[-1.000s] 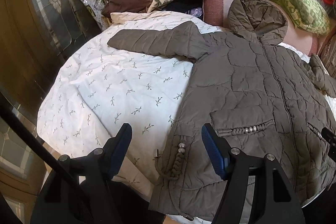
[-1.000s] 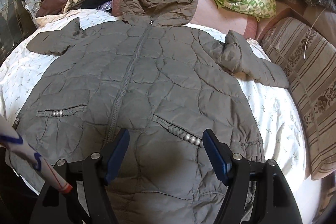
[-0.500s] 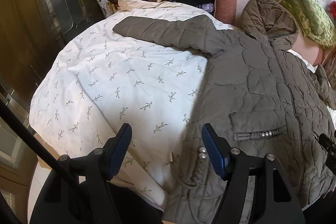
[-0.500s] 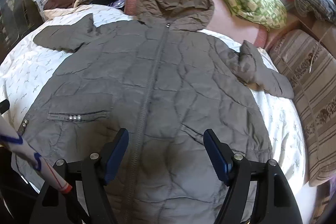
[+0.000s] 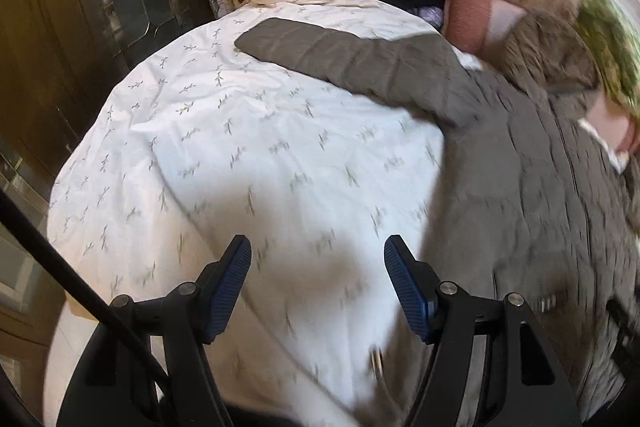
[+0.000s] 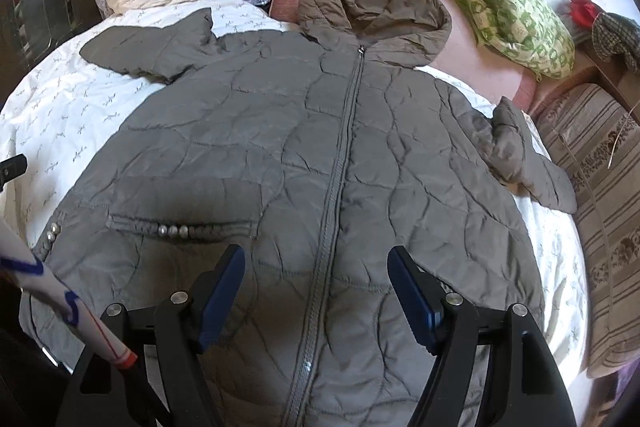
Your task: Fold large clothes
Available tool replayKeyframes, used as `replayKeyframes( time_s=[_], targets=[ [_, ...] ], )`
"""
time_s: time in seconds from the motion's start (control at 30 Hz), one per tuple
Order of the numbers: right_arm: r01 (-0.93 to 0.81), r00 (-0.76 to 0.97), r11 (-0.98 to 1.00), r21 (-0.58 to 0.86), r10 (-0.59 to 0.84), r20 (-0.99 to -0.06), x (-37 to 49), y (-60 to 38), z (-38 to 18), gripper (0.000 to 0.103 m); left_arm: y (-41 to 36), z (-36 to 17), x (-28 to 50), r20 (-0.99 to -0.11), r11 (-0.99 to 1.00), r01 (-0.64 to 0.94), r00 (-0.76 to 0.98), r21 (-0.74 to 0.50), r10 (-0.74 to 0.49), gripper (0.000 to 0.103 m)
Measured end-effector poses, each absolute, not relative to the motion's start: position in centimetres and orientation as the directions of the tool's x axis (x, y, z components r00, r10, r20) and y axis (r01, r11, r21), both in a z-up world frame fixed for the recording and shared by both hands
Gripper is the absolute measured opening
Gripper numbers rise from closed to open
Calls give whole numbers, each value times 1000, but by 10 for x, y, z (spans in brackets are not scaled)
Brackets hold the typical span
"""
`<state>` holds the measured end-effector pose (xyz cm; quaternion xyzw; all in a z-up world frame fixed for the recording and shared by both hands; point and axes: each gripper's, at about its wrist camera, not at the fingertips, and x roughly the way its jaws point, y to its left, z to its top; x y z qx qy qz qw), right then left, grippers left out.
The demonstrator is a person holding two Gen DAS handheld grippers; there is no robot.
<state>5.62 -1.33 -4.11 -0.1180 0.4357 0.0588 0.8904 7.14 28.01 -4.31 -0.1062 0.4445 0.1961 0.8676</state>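
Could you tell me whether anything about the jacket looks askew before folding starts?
Yes. The jacket lies flat and zipped, but its sleeves differ: one sleeve stretches out straight over the sheet, while the other sleeve is bunched and kinked near the shoulder. Its hood rides up on the pillows.

A: My left wrist view looks steeply down over the bedsheet [image 5: 240, 155], close, jacket [image 5: 540, 187] at its right edge.

B: My right wrist view, also angled down, sits centred over that jacket [image 6: 320, 147]. Both share its outstretched sleeve [image 5: 352, 63].
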Motion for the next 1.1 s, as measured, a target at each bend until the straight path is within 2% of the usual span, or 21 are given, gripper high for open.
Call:
replayKeyframes(
  time_s=[0.23, 0.4, 0.6, 0.7, 0.87, 0.9, 0.93, 1.0, 1.03, 1.1],
  targets=[
    [-173, 611, 981, -83, 40, -790, 77, -25, -53, 78, 352, -37, 152, -796, 866, -491, 561, -98, 227, 68],
    [-158, 603, 987, -37, 67, -795, 95, -33, -68, 79, 413, -52, 225, -807, 819, -502, 584, -278, 84, 68],
    [-153, 587, 988, 15, 103, -803, 111, -39, -87, 79, 482, -105, 300, -801, 683, -538, 587, -494, -117, 68],
    [-147, 587, 989, 19, 103, -803, 115, -41, -95, 80, 494, -122, 321, -795, 650, -558, 594, -515, -120, 68],
    [-145, 592, 989, 11, 96, -800, 120, -42, -103, 86, 493, -118, 346, -792, 683, -546, 606, -485, -79, 72],
    [-143, 592, 990, 9, 93, -801, 121, -42, -107, 86, 492, -118, 349, -799, 691, -550, 598, -469, -66, 68],
    [-143, 593, 990, 7, 91, -800, 121, -42, -108, 87, 490, -118, 352, -813, 704, -562, 581, -434, -38, 50],
    [-143, 601, 990, -3, 85, -795, 121, -41, -112, 89, 486, -116, 356, -840, 728, -585, 542, -359, 21, 27],
    [-144, 605, 990, -7, 82, -792, 121, -41, -113, 89, 484, -114, 355, -841, 732, -580, 540, -357, 18, 18],
    [-148, 608, 989, -9, 83, -790, 122, -40, -117, 91, 473, -97, 351, -837, 745, -572, 546, -343, 34, 15]
  ],
)
